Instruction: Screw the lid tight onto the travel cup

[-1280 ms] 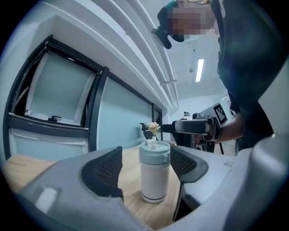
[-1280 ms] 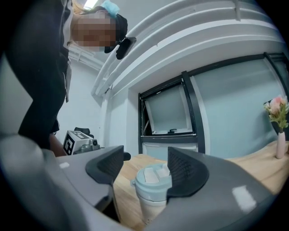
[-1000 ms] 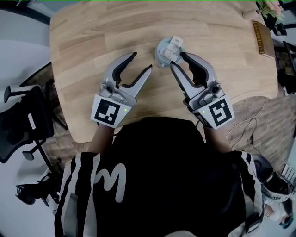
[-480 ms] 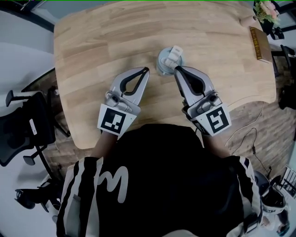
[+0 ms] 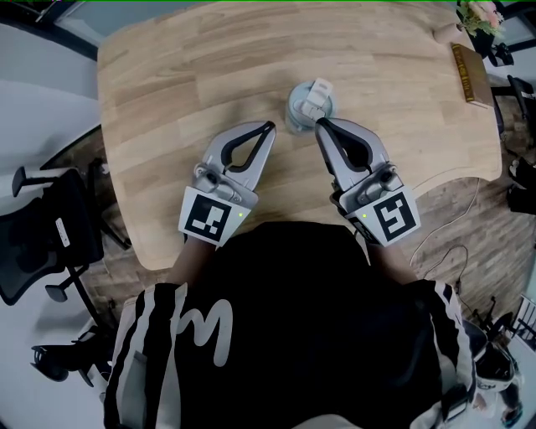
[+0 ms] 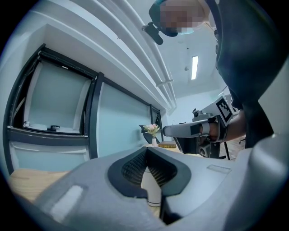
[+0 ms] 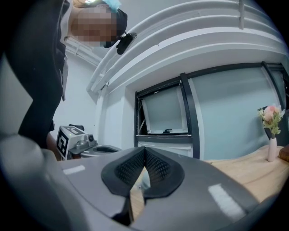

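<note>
The travel cup (image 5: pixel 300 107) stands upright on the wooden table (image 5: pixel 167 92), its white flip lid (image 5: pixel 316 95) on top. My left gripper (image 5: pixel 270 127) is shut and empty, its tip just left of the cup and a little short of it. My right gripper (image 5: pixel 318 123) is also shut and empty, with its tip at the cup's near side; whether it touches I cannot tell. In the left gripper view the shut jaws meet at the left gripper (image 6: pixel 146 151), and the pale cup (image 6: pixel 151 189) shows beyond them. The right gripper view shows the right gripper (image 7: pixel 144 152) shut the same way.
A book (image 5: pixel 469 74) and a small flower vase (image 5: pixel 483 15) lie at the table's far right corner. A black office chair (image 5: pixel 42 243) stands off the left edge. The table's curved near edge runs just below both grippers. The person's dark torso fills the lower head view.
Both grippers had their jaws open a second ago, the right one's fingers beside the cup; both are now shut with nothing in them. The cup has stayed in place.
</note>
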Motion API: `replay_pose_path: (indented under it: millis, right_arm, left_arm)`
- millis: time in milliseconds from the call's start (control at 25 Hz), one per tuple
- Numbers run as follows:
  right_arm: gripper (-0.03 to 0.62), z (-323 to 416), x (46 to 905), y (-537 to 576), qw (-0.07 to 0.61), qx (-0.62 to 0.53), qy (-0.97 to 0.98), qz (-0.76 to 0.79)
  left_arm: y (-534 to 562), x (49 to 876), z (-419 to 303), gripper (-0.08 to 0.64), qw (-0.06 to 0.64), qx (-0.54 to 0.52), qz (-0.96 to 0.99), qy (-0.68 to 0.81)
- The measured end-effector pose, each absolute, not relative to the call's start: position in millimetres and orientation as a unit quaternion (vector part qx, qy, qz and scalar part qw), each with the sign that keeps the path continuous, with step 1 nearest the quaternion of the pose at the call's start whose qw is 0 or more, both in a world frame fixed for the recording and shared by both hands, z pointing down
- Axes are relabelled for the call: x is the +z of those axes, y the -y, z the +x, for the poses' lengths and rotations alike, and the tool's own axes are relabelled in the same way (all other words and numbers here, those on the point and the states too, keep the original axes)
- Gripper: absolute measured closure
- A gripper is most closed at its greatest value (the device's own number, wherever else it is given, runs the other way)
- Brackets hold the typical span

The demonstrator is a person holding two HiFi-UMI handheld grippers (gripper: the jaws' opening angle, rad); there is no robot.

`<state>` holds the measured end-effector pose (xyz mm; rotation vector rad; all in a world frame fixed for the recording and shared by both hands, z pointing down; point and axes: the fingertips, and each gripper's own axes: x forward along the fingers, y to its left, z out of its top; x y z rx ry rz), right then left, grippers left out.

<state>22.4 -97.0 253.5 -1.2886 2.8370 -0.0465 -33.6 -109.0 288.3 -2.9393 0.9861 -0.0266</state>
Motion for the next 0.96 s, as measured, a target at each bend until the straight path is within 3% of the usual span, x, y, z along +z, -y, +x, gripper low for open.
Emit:
replay_pose_path:
  millis: [960]
  right_arm:
    - [0.592, 24.5, 250.4, 98.3, 0.014, -0.011, -0.904, -0.427]
  left_arm:
    - [110.2, 289.5, -31.0, 0.558, 0.02, -0.011, -0.95, -0.31]
